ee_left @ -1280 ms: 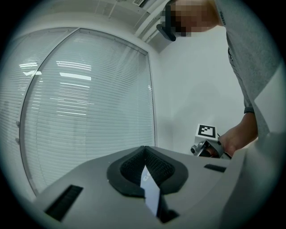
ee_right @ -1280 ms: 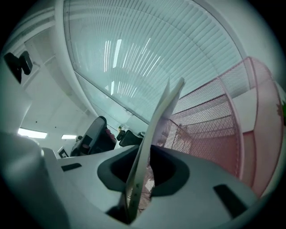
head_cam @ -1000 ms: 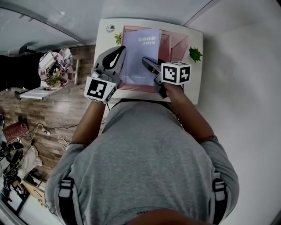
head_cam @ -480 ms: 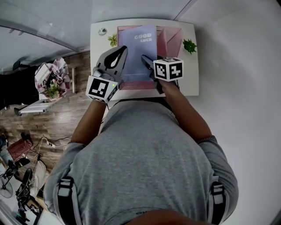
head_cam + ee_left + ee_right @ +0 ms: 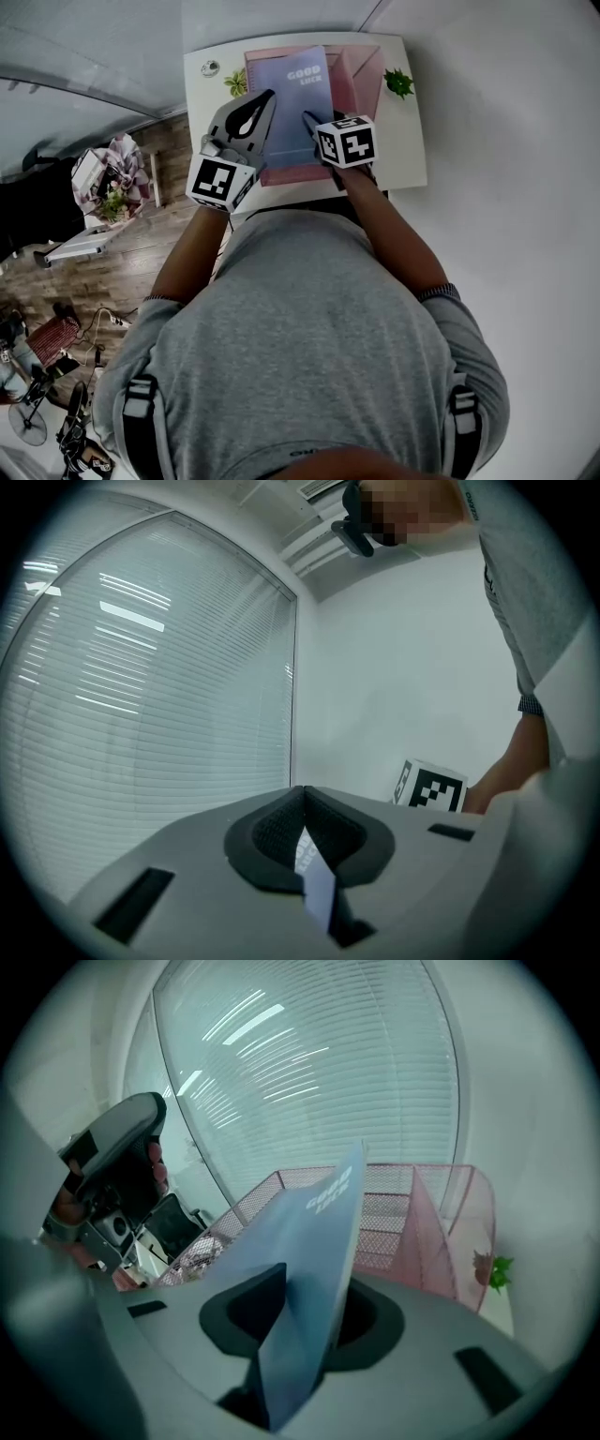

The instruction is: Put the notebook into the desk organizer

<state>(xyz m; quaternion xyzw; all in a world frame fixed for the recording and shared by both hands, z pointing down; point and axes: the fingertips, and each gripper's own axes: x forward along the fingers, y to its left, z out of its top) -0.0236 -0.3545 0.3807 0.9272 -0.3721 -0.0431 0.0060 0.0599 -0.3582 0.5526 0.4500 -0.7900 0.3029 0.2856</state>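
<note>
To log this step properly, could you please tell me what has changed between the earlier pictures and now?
The right hand-held gripper has turned and dipped toward the pink organizer; its jaws have just been opening slightly, with the notebook between them. The left hand-held gripper stays shut on the notebook's edge.
</note>
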